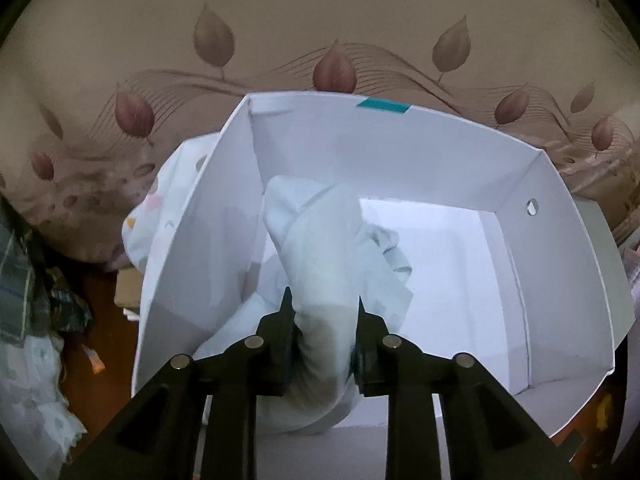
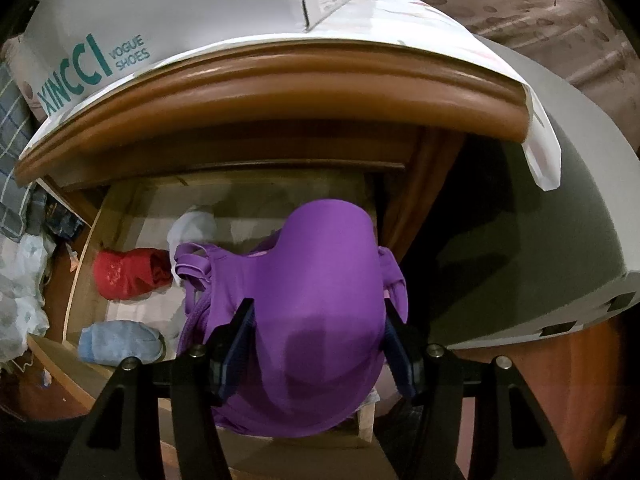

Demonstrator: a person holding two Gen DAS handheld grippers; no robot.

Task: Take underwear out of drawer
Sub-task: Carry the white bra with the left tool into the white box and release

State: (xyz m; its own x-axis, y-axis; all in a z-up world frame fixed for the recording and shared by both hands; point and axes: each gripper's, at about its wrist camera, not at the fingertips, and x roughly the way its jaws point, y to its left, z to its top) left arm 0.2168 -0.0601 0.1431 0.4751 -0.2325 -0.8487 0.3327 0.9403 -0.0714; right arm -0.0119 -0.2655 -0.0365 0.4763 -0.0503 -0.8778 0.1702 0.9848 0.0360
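In the left wrist view a white cardboard box (image 1: 400,148) stands open below me. A pale white undergarment (image 1: 320,240) lies bunched against the box's left wall and runs back between the fingers of my left gripper (image 1: 324,304). It fills the narrow gap and touches both pads. In the right wrist view my right gripper (image 2: 319,304) is shut on a purple bra (image 2: 320,260), held above the open wooden drawer (image 2: 92,272). Inside the drawer lie a red garment (image 2: 128,274), a light blue one (image 2: 120,340) and a white one (image 2: 192,224).
A brown moulded cabinet top (image 2: 280,96) overhangs the drawer, with a white shoe box (image 2: 120,20) on it. Patterned cloth (image 1: 152,216) lies outside the box's left wall. A leaf-print bedsheet (image 1: 320,32) lies behind the box. Loose clothes (image 1: 32,360) are piled at the left.
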